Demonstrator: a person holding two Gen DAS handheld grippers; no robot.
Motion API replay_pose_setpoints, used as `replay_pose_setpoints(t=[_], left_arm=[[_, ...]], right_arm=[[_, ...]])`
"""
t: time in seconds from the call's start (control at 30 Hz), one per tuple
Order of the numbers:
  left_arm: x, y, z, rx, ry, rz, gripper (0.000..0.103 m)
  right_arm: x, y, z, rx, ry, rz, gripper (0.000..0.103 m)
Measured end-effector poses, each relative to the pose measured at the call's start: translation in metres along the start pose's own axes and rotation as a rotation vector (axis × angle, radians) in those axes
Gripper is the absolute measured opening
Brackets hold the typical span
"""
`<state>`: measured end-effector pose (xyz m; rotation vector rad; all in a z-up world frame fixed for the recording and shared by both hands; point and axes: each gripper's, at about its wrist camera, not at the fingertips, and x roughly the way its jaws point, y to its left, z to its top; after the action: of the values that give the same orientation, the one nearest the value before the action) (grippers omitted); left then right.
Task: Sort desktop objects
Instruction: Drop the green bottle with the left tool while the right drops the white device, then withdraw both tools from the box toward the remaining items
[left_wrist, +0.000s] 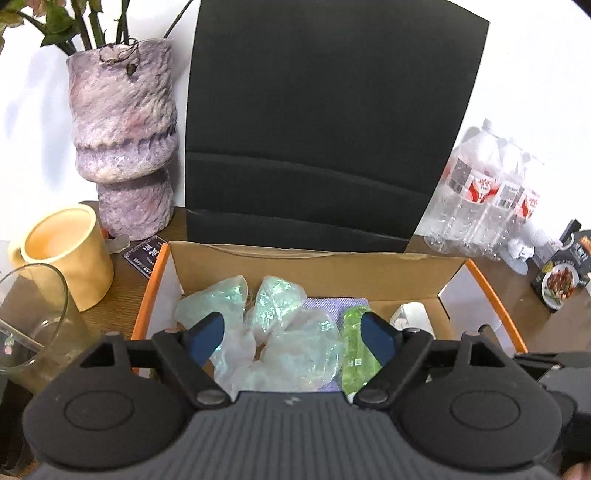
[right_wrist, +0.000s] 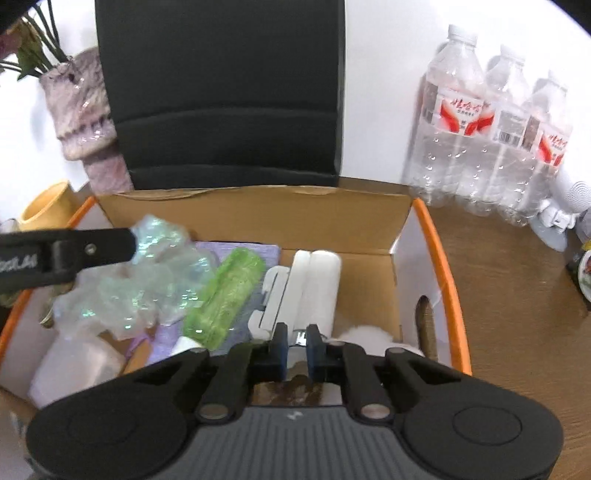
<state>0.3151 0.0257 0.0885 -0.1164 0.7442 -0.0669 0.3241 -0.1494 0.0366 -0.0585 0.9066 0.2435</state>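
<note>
While the left gripper (left_wrist: 291, 338) hangs over the near edge of the cardboard box (left_wrist: 317, 264), its blue-padded fingers stand wide apart and hold nothing. Below and between them in the left wrist view lies a crumpled heap of iridescent plastic wrap (left_wrist: 284, 332), spread over a lilac cloth (left_wrist: 332, 306), with a green bottle (left_wrist: 356, 350) lying lengthwise just to the right of the wrap. The box has an orange rim, and its black lid (left_wrist: 321, 122) stands upright behind it. Left of the box on the wooden desk (left_wrist: 517, 295) are a yellow mug (left_wrist: 70, 254), a clear glass (left_wrist: 35, 325) nearer the camera, and a mottled purple vase (left_wrist: 123, 140) holding green stems. To the right stand clear water bottles (left_wrist: 487, 192) with red labels, and beyond them a dark food packet (left_wrist: 563, 273). From the right wrist view, the right gripper (right_wrist: 295, 345) sits low over the box's near right part, its fingers drawn close together with only a narrow gap; a small pale object shows in that gap, but I cannot tell whether it is gripped. Just ahead lies a white folded device (right_wrist: 306, 291), beside the green bottle (right_wrist: 225, 299), with the wrap (right_wrist: 147, 280) farther left. One black finger of the left gripper (right_wrist: 66, 254) reaches in from the left edge above the wrap.
</note>
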Motion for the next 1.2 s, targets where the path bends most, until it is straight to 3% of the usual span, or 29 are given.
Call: replay_pose_setpoints(t=[0.07,0.2,0.33,0.43,0.57,0.6,0.67,0.7,0.77,0.83,0.93,1.0,1.1,1.2], left_arm=[[0.000,0.000,-0.001,0.019,0.008,-0.006,0.084],[0.005,-0.005,-0.010,0.087,0.059,-0.013,0.085],[0.001,-0.003,-0.025,0.139,0.103,-0.024,0.085],[-0.007,0.006,-0.034,0.117,0.110,-0.014,0.085],[-0.021,0.009,-0.051,0.110,0.112,0.038,0.085],[-0.024,0.009,-0.055,0.108,0.114,0.036,0.085],[-0.035,0.011,-0.063,0.083,0.112,0.016,0.085],[-0.042,0.013,-0.066,0.071,0.105,0.012,0.085],[-0.062,0.013,-0.070,0.065,0.069,0.017,0.087],[-0.074,0.011,-0.074,0.082,0.044,0.024,0.095],[-0.083,0.012,-0.079,0.079,0.064,0.072,0.085],[-0.107,0.021,-0.083,0.019,0.041,0.031,0.086],[-0.155,0.024,-0.103,-0.008,-0.036,-0.004,0.097],[-0.196,0.021,-0.144,0.009,-0.099,-0.005,0.103]], right_arm=[[-0.004,-0.007,0.002,0.020,0.037,0.041,0.024],[-0.005,-0.022,-0.003,0.054,0.110,0.104,0.026],[-0.022,-0.014,-0.015,0.024,0.118,0.069,0.026],[-0.035,-0.009,-0.022,0.021,0.111,0.035,0.029],[-0.042,-0.007,-0.032,0.048,0.110,0.011,0.030],[-0.044,-0.005,-0.034,0.048,0.104,0.005,0.032],[-0.051,-0.003,-0.037,0.055,0.072,0.013,0.052],[-0.058,-0.004,-0.040,0.072,0.050,0.021,0.055],[-0.076,-0.006,-0.043,0.104,0.005,0.023,0.074],[-0.099,-0.009,-0.048,0.129,-0.038,0.025,0.082],[-0.128,-0.012,-0.061,0.150,-0.060,0.022,0.082],[-0.145,-0.014,-0.074,0.158,-0.064,0.017,0.083],[-0.171,-0.016,-0.103,0.161,-0.083,0.008,0.083],[-0.196,-0.011,-0.141,0.168,-0.140,-0.003,0.088]])
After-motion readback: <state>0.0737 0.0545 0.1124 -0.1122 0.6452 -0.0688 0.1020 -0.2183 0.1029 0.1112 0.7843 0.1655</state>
